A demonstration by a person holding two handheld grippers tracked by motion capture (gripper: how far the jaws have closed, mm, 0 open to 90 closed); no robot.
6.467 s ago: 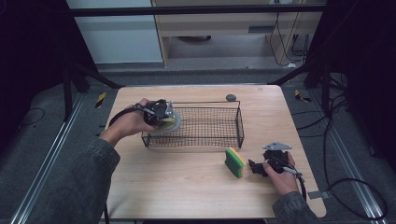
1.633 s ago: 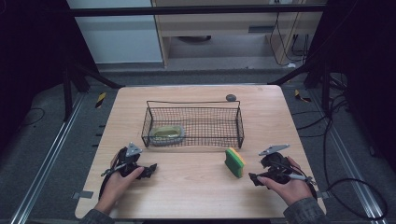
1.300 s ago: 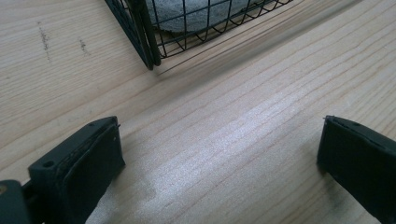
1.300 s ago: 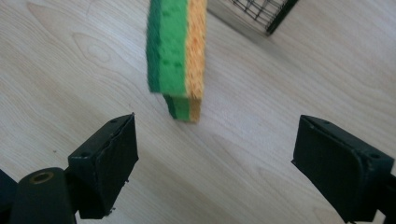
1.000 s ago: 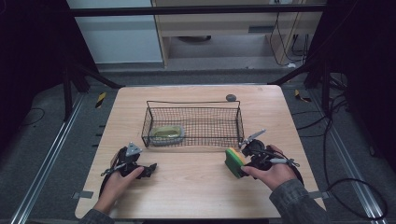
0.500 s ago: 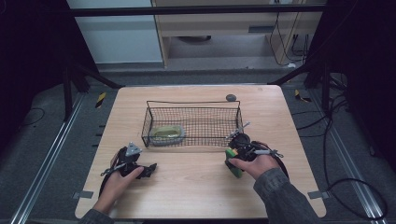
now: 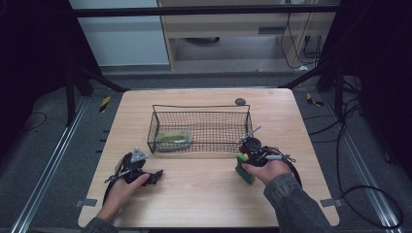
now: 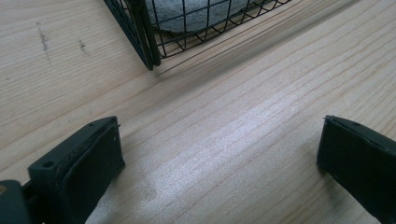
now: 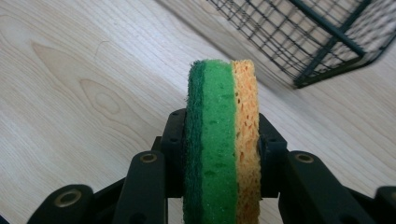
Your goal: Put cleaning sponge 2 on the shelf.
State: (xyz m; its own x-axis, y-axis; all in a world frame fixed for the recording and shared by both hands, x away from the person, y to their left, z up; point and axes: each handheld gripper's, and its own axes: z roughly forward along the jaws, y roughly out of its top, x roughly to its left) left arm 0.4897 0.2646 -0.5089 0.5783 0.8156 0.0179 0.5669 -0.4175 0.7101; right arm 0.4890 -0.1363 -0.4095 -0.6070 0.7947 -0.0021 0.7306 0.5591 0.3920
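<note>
right gripper [image 9: 219,154]: its jaws have just been closing and now pinch the sponge [image 9: 223,140] on its two broad faces, the green scouring side against one pad, the yellow foam against the other; in the high view the right gripper [image 7: 248,156] sits at the sponge [image 7: 244,170] on the table [image 7: 204,194].
sponge, long axis: it stands on edge between the pads and points away from the hand, toward the basket's near corner.
sponge, place: on the wooden table, just in front of the wire basket [image 7: 204,127] at its right end, apart from the mesh.
left gripper [image 7: 145,175]: resting low on the table with its jaws spread wide and nothing between them; the left gripper view shows bare wood there.
nearer hand: the right one, already on the sponge; the left is well apart from it.
basket, way from the fingers: ahead and slightly left of the grip, so a lift over the near rim seems the likely call.
basket contents: a scouring pad [image 7: 173,140] lies at its left end; the right end is free.
</note>
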